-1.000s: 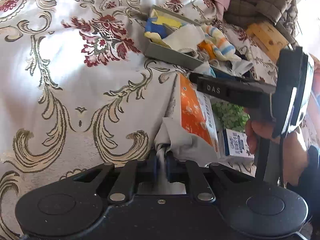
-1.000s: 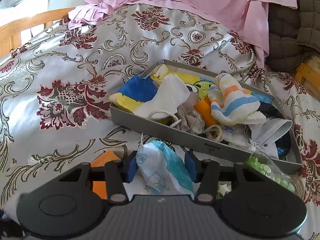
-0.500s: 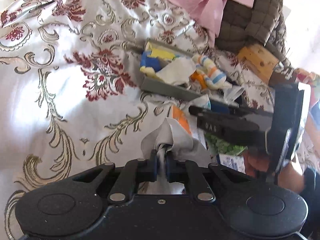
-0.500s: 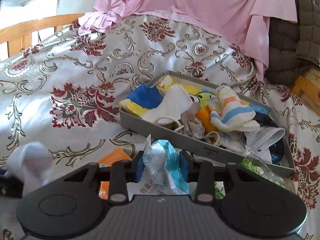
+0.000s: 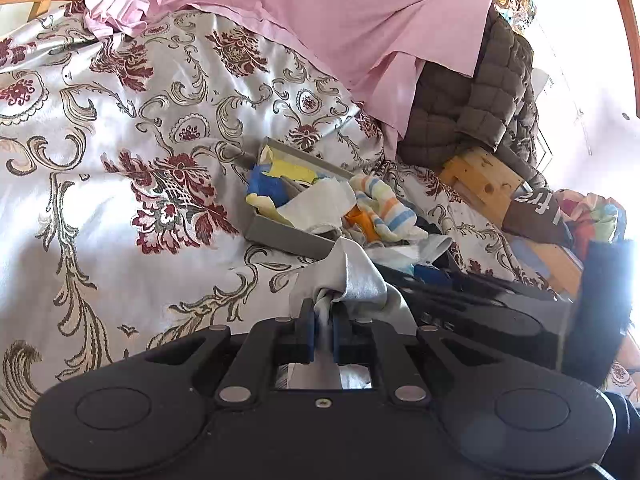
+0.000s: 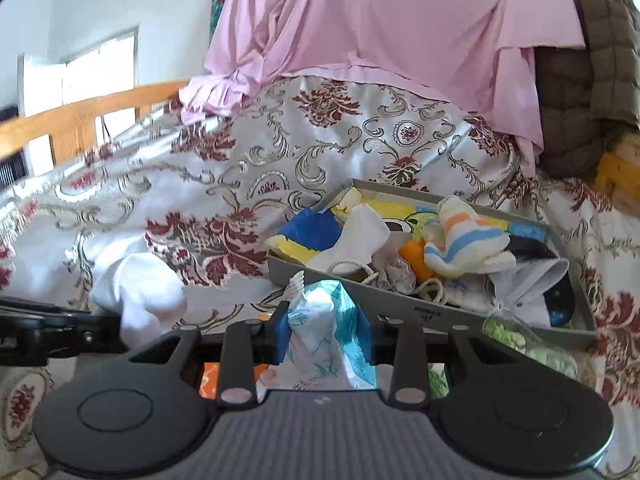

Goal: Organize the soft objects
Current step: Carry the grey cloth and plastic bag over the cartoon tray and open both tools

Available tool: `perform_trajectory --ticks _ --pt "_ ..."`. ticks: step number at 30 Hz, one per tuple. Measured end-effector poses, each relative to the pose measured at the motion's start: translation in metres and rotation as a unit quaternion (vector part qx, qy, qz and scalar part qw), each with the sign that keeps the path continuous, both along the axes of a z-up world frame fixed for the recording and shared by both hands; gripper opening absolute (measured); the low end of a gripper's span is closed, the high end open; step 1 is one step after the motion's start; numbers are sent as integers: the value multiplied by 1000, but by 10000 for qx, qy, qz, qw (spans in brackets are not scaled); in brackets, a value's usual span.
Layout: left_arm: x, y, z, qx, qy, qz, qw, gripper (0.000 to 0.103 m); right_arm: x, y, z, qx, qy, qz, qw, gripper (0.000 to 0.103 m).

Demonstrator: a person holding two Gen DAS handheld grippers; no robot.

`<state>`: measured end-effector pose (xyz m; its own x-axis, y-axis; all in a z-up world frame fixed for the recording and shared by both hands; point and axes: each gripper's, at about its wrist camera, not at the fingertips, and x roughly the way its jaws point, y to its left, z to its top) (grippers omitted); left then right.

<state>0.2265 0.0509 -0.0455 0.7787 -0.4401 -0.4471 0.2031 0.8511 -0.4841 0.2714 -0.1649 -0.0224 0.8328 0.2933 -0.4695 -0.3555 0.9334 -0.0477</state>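
Observation:
My left gripper [image 5: 323, 334] is shut on a grey-white cloth [image 5: 352, 276] and holds it up above the bedspread, near the front of a grey tray [image 5: 288, 236]. The same cloth [image 6: 136, 292] shows at the left in the right wrist view. My right gripper [image 6: 324, 334] is shut on a white and teal plastic pouch [image 6: 320, 320], just in front of the tray [image 6: 420, 304]. The tray holds several soft things: a striped sock [image 6: 464, 244], a white sock [image 6: 356, 236], a blue and yellow cloth [image 6: 308, 236].
A floral silver bedspread [image 5: 120, 200] covers the bed. Pink fabric [image 5: 340, 20] and a brown quilted jacket [image 5: 472, 108] lie behind the tray. An orange packet [image 6: 212, 376] and a green-filled bag [image 6: 520, 340] lie beside the pouch. A wooden rail [image 6: 80, 116] is at the left.
My left gripper has lifted the grey cloth off the orange packet and tilted up toward the tray. My right gripper has risen with the pouch still held.

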Motion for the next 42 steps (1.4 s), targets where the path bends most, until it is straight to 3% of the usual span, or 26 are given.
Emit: perform_trajectory --ticks 6,12,16,24,29,33,42 --pt "19 -4 14 123 -204 17 9997 8 29 -21 24 738 -149 -173 9970 38" --pt "89 -6 44 224 -584 423 9971 8 88 -26 50 1731 -311 -370 9837 38" --pt "146 -29 63 1030 -719 344 9915 8 123 -37 52 2206 -313 -615 9729 38" --pt "232 -78 61 2039 -542 30 9775 8 176 -85 30 3200 147 -1439 9363 38" --pt "261 -101 47 2429 -351 -178 9693 8 189 -98 13 3455 473 -1635 9228 39" --pt "271 -111 34 2602 -178 -260 9650 8 190 -96 8 3448 563 -1649 9224 41" --pt "279 -111 21 2528 204 -171 9671 11 183 -103 9 3485 662 -1688 9196 53"
